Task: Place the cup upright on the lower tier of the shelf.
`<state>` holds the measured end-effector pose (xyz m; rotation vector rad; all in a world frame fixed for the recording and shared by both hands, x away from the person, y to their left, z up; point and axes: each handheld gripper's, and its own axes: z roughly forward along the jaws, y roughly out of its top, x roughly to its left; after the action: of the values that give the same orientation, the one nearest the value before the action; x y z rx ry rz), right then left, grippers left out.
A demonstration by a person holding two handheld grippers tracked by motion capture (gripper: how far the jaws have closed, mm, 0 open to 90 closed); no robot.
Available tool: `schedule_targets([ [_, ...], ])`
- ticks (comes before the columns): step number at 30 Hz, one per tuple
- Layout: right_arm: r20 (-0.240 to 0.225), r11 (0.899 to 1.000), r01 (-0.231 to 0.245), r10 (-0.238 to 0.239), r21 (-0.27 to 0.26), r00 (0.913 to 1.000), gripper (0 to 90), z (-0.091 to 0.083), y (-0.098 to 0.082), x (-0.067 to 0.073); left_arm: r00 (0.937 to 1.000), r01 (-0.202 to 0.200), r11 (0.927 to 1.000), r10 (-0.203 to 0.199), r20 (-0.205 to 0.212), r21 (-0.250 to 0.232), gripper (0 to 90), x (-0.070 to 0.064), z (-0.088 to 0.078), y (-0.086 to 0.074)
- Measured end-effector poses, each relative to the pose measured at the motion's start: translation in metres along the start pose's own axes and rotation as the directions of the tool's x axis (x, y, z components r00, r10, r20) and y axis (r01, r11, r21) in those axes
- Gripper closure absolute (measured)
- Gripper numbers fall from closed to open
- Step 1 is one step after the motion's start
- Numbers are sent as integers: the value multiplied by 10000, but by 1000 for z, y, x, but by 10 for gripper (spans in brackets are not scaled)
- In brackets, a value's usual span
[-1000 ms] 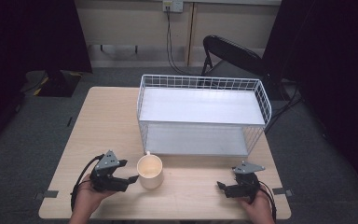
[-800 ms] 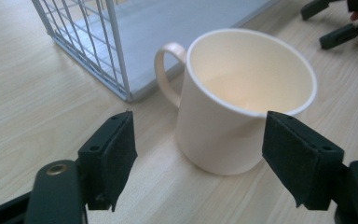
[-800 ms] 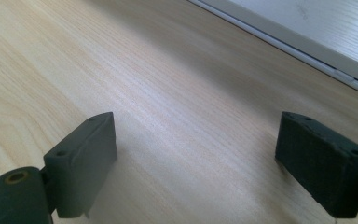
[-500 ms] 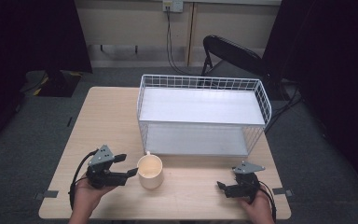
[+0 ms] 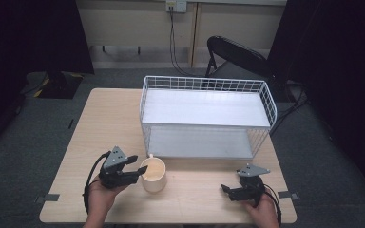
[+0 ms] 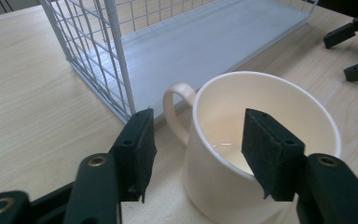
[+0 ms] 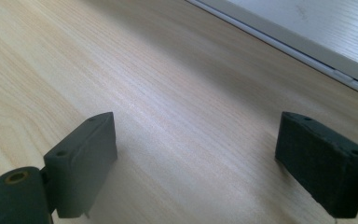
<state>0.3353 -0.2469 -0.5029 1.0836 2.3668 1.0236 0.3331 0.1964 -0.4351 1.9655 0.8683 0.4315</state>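
A cream mug stands upright on the wooden table, just in front of the white wire basket, with its handle towards the basket. My left gripper straddles the mug's left wall. In the left gripper view one pad hangs inside the mug and the other pad stands outside beside the handle, clear of the wall. Its jaws have just been closing with that wall between them. My right gripper rests open near the table's front right, and the right gripper view has bare wood between its pads.
The wire basket has two white shelves and takes up the table's middle and back. A black chair stands behind the table. Bare tabletop lies to the left of the basket and between my two hands.
The left gripper's jaws have narrowed around the mug's wall, and the left hand has shifted slightly. The mug and the right gripper stay where they were.
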Motion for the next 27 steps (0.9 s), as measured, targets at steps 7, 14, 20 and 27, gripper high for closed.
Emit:
schedule_targets([
  [7,1,10000,0,0,2,10000,120,0,0,0,9999,-148,9999,149,-59,86,566,0,6,-1],
  [14,1,10000,0,0,2,10000,120,0,0,0,9997,-236,9996,235,36,136,626,-3,12,0],
  [20,4,10000,2,-2,1,10000,120,0,0,0,9995,-299,9993,298,32,218,731,-3,15,0],
  [27,3,10000,-1,1,3,10000,120,0,0,0,9999,-113,9991,116,-69,398,780,-1,18,-4],
])
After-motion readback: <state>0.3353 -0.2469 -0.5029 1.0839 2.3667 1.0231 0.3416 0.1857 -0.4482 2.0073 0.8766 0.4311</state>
